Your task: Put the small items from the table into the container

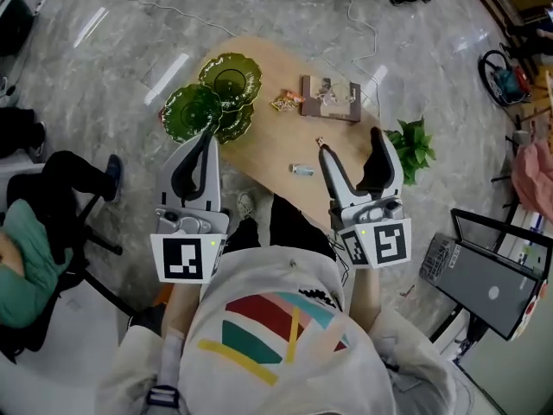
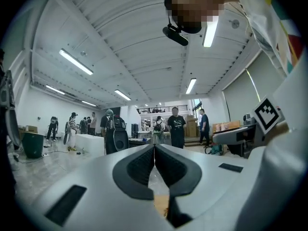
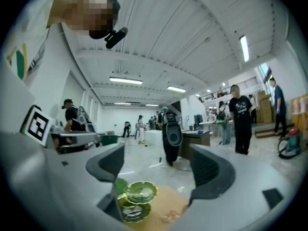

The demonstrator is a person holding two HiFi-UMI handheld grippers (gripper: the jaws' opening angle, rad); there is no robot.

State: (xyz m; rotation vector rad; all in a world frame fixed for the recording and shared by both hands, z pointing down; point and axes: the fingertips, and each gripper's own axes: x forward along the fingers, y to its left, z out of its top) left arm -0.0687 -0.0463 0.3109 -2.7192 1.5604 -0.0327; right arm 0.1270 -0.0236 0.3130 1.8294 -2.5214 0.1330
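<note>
In the head view an oval wooden table (image 1: 268, 145) carries a cluster of green glass dishes (image 1: 216, 102) at its left end and a brown tray (image 1: 330, 98) holding some pale items at the far side. A wrapped sweet (image 1: 285, 102) lies between them. A small pale item (image 1: 302, 169) and a tiny one (image 1: 320, 142) lie near the front edge. My left gripper (image 1: 207, 135) is shut and empty, its tips over the dishes' near edge. My right gripper (image 1: 350, 143) stands open with nothing between its fingers, above the table's right front. In the right gripper view the green dishes (image 3: 137, 196) and the sweet (image 3: 171, 217) show low between its open jaws.
A green potted plant (image 1: 413, 148) stands by the table's right end. A seated person (image 1: 34, 258) and an office chair are at the left, a grey device (image 1: 488, 279) at the right. Cables run over the marble floor beyond the table. Several people stand far off in the hall.
</note>
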